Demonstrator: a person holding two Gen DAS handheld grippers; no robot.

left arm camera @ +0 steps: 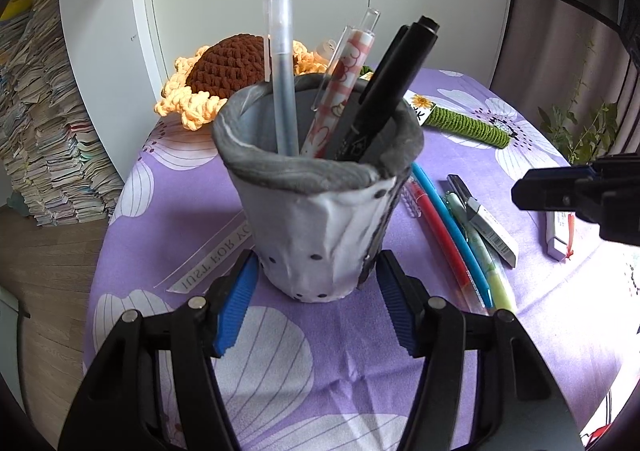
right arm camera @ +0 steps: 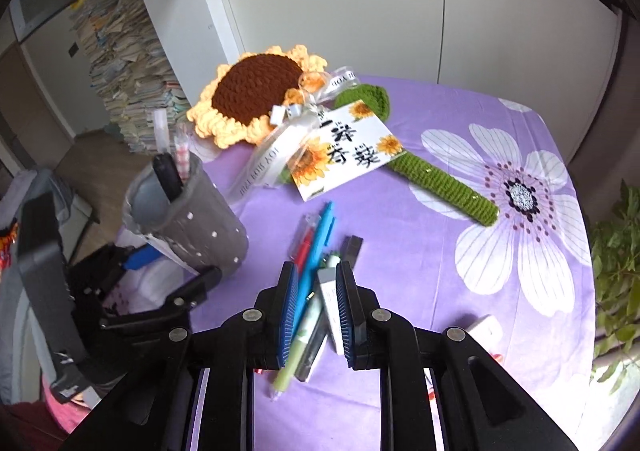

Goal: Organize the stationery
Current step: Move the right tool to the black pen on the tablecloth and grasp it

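Observation:
A soft grey-rimmed pen holder (left arm camera: 316, 235) stands on the purple flowered cloth. It holds a clear pen (left arm camera: 282, 91), a pink checked pen (left arm camera: 344, 91) and black markers (left arm camera: 392, 91). My left gripper (left arm camera: 318, 257) is shut on the holder's base, one blue pad against each side. To the holder's right lie a red pen (left arm camera: 440, 235), a blue pen (left arm camera: 452, 231), a green pen (left arm camera: 484, 263) and a white marker (left arm camera: 488, 227). My right gripper (right arm camera: 316, 269) hovers over these pens (right arm camera: 316, 247), pointing down. Its pads stand a narrow gap apart and press on nothing.
A crochet sunflower (right arm camera: 256, 95) with a green stem (right arm camera: 444, 179) and a printed card (right arm camera: 344, 151) lies at the back of the table. A small white box (right arm camera: 486, 327) sits right of the pens. Stacked books (left arm camera: 48, 131) stand left; a plant (right arm camera: 616, 271) is at the right.

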